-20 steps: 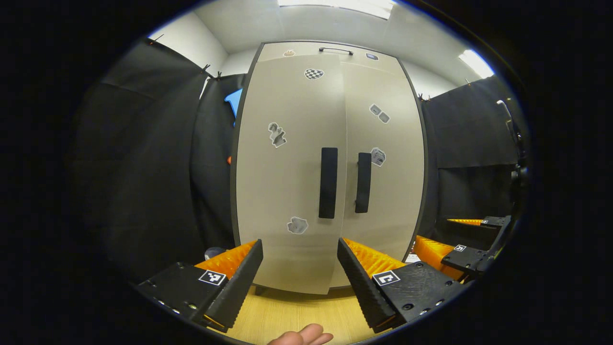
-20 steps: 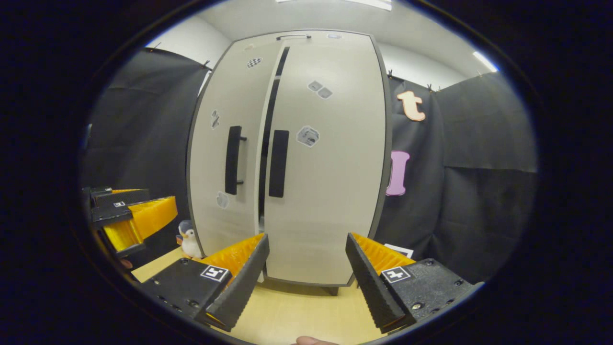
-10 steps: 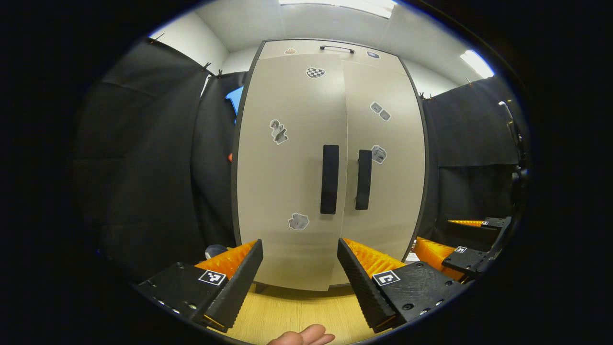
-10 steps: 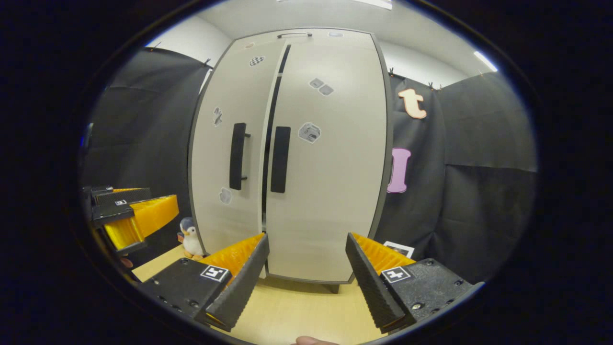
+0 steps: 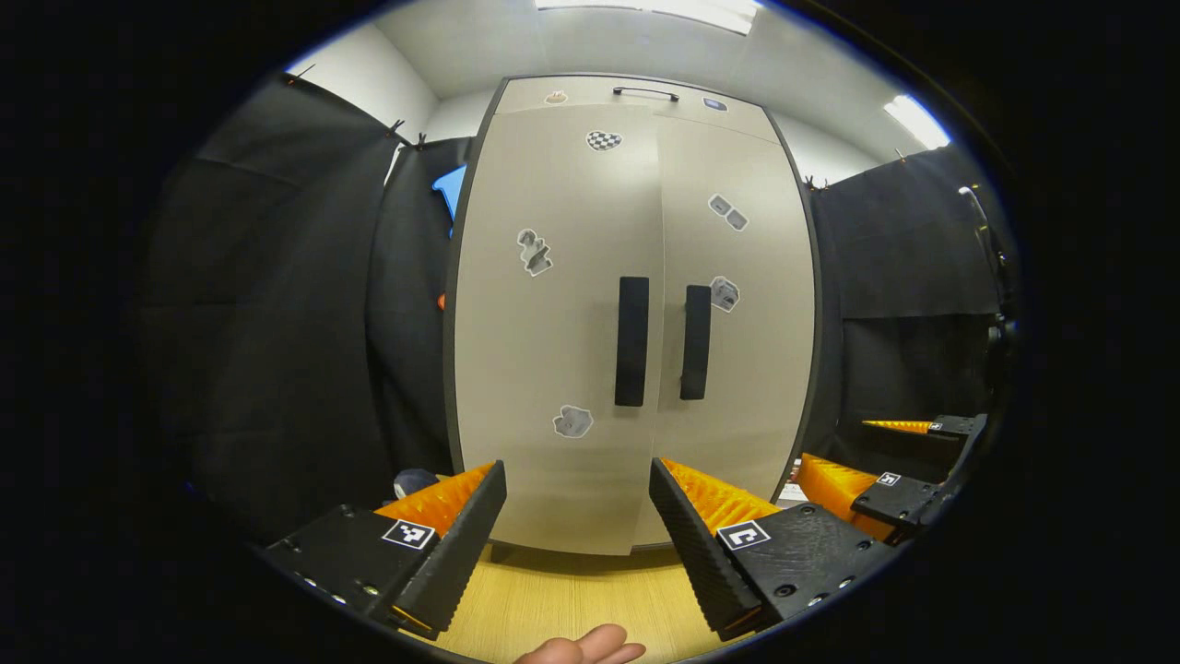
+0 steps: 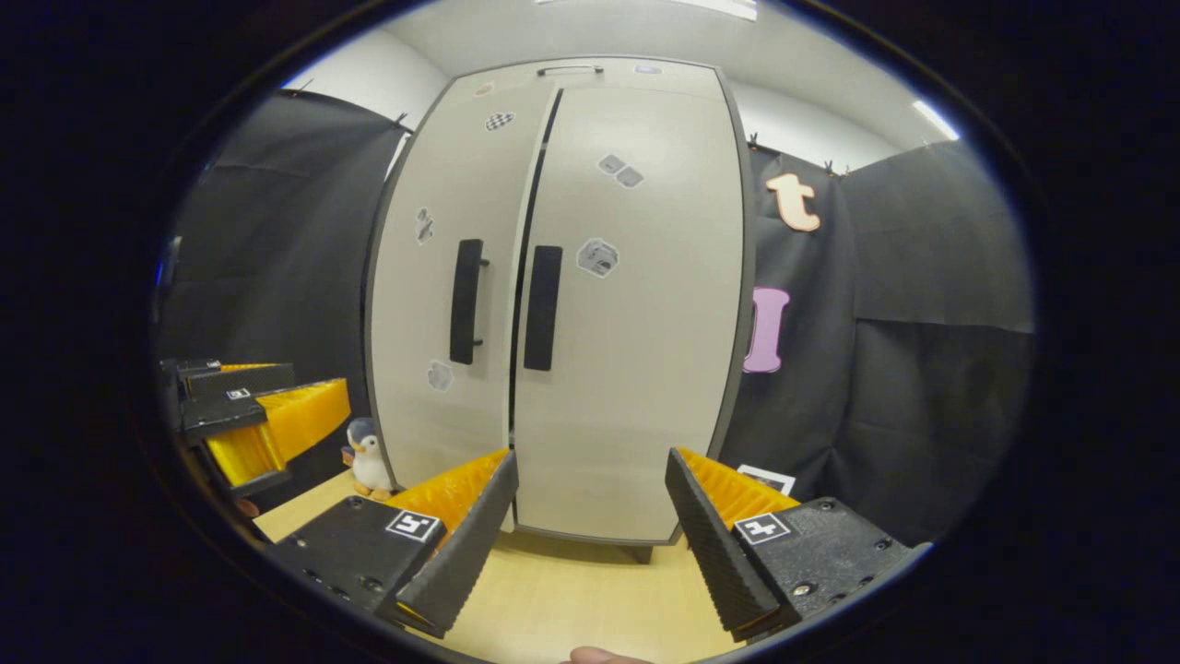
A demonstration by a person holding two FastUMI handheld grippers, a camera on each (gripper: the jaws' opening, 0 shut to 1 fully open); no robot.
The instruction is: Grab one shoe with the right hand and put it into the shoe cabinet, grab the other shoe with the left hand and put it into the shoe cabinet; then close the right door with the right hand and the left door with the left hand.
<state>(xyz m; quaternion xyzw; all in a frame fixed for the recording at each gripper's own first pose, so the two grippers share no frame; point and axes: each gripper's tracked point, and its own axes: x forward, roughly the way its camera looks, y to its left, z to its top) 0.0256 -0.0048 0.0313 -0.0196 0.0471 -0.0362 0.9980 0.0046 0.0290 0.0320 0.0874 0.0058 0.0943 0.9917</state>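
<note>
While the left gripper hung before the cabinet in the left gripper view, its fingers stood wide apart and held nothing. Both doors faced the camera; the left door lay almost flush with the right door, its lower edge standing slightly proud. No shoe could be seen, the doors hiding whatever lay inside. A second before, the left door had stood further out, its handle lower and larger; it had since swung nearer the front. Small grey stickers dotted both doors, too small to read, and a square black-and-white marker sat on each finger block. The right gripper showed at the lower right, its fingers apart. A fingertip showed at the bottom edge over the wooden floor. In the right gripper view, the right gripper was likewise spread wide and empty, held off the cabinet. The right door looked shut, while a thin dark gap remained beside the left door; that gap had been wider a second earlier. The left gripper appeared at the left, fingers parted, and a toy penguin stood on the floor beside the cabinet's foot. The stickers were again illegible.
</note>
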